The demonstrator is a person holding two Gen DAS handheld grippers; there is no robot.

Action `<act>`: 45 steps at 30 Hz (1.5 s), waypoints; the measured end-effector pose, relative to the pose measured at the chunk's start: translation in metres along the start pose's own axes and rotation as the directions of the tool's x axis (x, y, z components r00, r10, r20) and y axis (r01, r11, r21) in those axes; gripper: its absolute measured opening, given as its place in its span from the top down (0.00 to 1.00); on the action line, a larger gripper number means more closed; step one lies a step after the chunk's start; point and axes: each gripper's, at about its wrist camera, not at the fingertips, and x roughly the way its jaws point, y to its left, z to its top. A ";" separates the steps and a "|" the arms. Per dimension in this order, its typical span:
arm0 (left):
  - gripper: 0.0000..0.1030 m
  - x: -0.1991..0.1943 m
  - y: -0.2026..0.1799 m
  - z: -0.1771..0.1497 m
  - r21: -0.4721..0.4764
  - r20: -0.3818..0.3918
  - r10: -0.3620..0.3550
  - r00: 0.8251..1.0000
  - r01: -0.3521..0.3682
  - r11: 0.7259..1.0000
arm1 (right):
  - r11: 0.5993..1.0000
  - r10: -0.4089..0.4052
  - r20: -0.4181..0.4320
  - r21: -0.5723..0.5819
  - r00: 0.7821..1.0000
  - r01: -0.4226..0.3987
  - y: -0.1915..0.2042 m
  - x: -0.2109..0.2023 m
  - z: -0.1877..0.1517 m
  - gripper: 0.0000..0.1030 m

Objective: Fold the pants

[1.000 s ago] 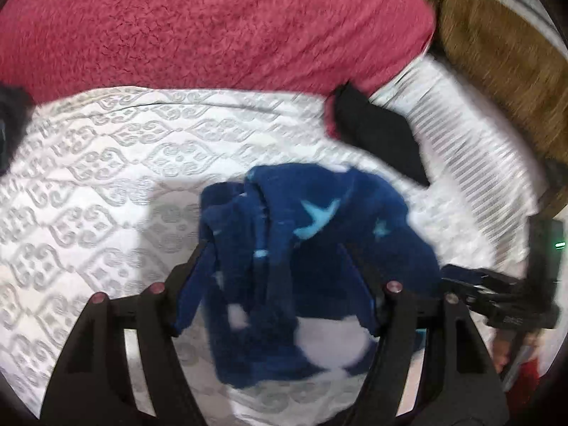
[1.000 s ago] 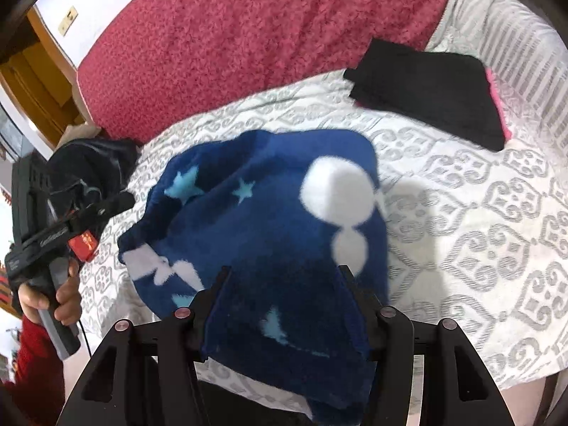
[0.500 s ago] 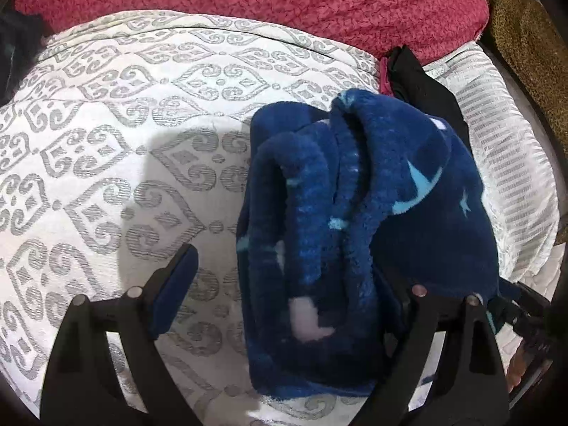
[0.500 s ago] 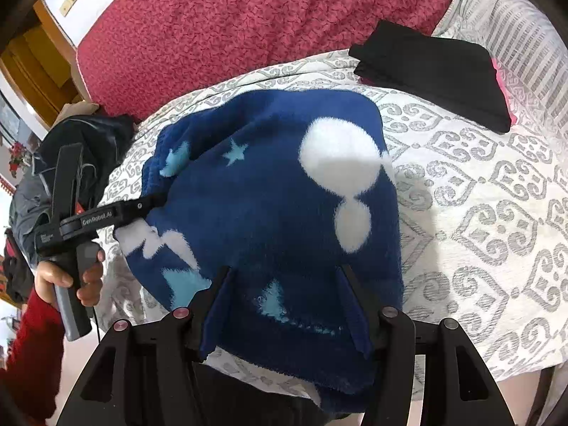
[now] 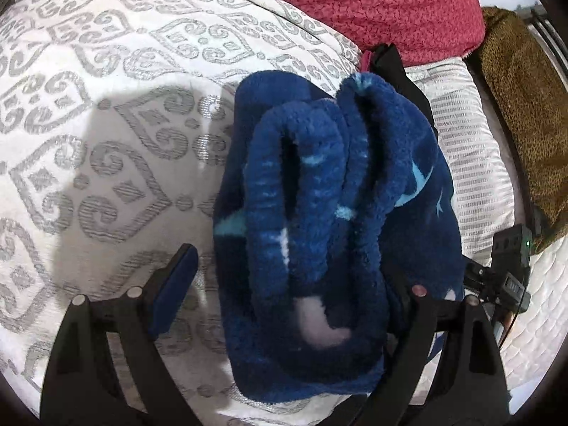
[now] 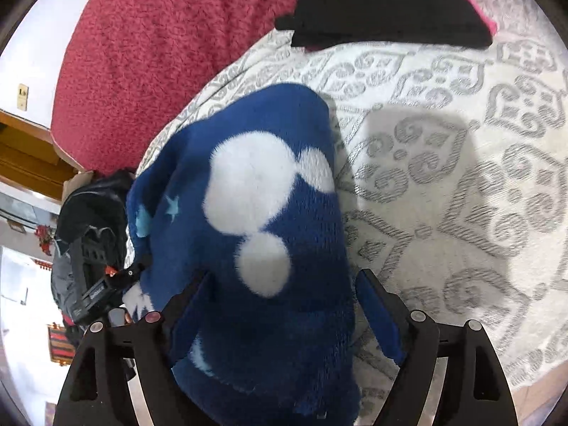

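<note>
Both grippers released: my left gripper (image 5: 287,284) stands wide, left pad clear of the cloth; my right gripper (image 6: 280,305) has just been opening, its jaws astride the bundle, right pad off it. One pair of blue fleece pants (image 6: 255,220), folded into a thick bundle with stacked edges (image 5: 319,213), lies on the patterned bedspread (image 5: 106,124) between the two tools. One red blanket (image 6: 159,35) behind. One black folded garment (image 6: 383,3) beyond, well apart. One dark bag (image 6: 92,206) at the bed's edge.
</note>
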 end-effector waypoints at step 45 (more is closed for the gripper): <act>0.38 0.006 -0.019 0.007 0.154 0.019 -0.072 0.997 0.068 0.986 | 0.997 -0.017 -0.067 -0.080 0.998 0.012 0.022 0.032 0.013 0.16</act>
